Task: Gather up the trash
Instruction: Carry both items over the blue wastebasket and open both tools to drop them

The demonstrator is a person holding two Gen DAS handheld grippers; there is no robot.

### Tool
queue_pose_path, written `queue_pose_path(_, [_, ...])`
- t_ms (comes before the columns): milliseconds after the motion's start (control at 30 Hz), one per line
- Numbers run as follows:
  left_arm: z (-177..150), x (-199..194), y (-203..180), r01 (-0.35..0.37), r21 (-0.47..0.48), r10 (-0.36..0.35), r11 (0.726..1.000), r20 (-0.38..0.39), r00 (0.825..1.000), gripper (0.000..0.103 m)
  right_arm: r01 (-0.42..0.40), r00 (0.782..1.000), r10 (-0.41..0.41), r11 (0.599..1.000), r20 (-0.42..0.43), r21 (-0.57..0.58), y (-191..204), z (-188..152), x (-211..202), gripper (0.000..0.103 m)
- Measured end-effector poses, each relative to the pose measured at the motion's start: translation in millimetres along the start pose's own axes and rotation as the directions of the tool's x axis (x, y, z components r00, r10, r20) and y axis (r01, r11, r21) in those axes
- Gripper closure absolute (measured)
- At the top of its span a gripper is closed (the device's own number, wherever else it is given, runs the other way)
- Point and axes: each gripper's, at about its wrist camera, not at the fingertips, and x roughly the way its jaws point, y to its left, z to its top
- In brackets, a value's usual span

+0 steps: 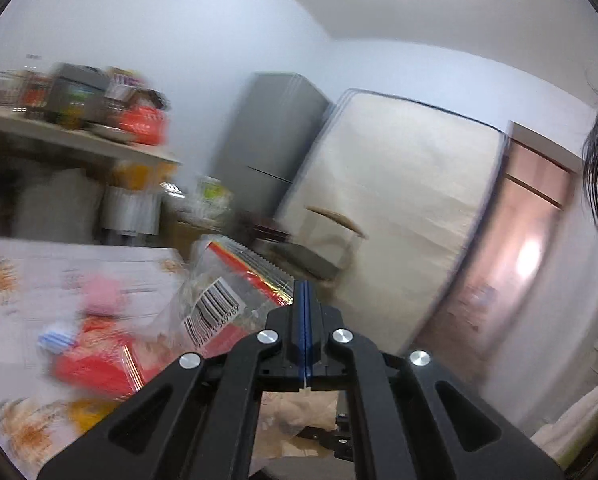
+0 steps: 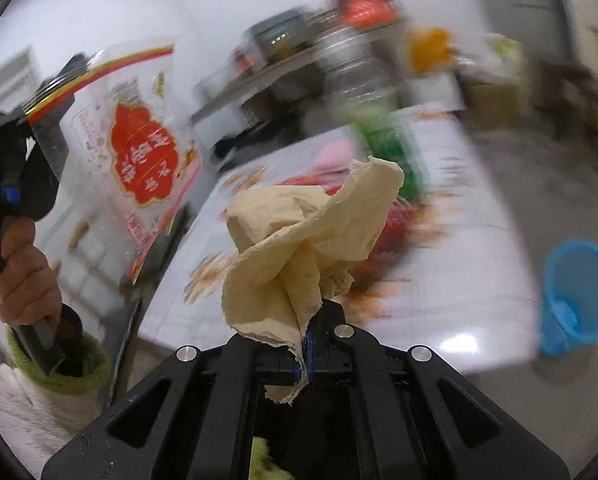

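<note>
Right hand-held gripper [image 2: 305, 344] clamped on tissue [image 2: 299, 236], left hand-held gripper [image 1: 306, 320] clamped on wrapper [image 1: 235, 280], bin [image 2: 575, 296] rightward.

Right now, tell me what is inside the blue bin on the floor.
The blue bin stands open on the floor beside the table. Only its pale blue inner wall and part of the bottom show; no trash is visible there. The near wall hides the rest of the bottom, and blur obscures detail.

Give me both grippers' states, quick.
Left gripper: shut on the clear snack bag.
Right gripper: shut on the crumpled beige paper towel.
</note>
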Motion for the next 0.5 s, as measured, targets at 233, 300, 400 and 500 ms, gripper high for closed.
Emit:
queue_pose_path(233, [22, 164, -62, 0.207, 0.031, -0.2, 0.978, -0.147, 0.969, 0.103, 0.182, 0.959, -0.24, 0.93, 0.152, 0.318, -125, -9, -85, 0.102])
queue_pose_path(300, [16, 214, -74, 0.212, 0.031, -0.201, 0.977, -0.202, 0.959, 0.103, 0.23, 0.94, -0.307, 0.894, 0.151, 0.385, -161, -10, -94, 0.102])
queue_pose_path(400, [-7, 303, -88, 0.195, 0.008, -0.181, 0.981, -0.335, 0.925, 0.103, 0.294, 0.918, -0.381, 0.84, 0.108, 0.456, -212, -12, -90, 0.102])
queue_pose_path(500, [-37, 375, -91, 0.156, -0.007, -0.143, 0.988, -0.437, 0.888, 0.103, 0.322, 0.913, -0.406, 0.785, 0.047, 0.529, -265, -17, -66, 0.102])
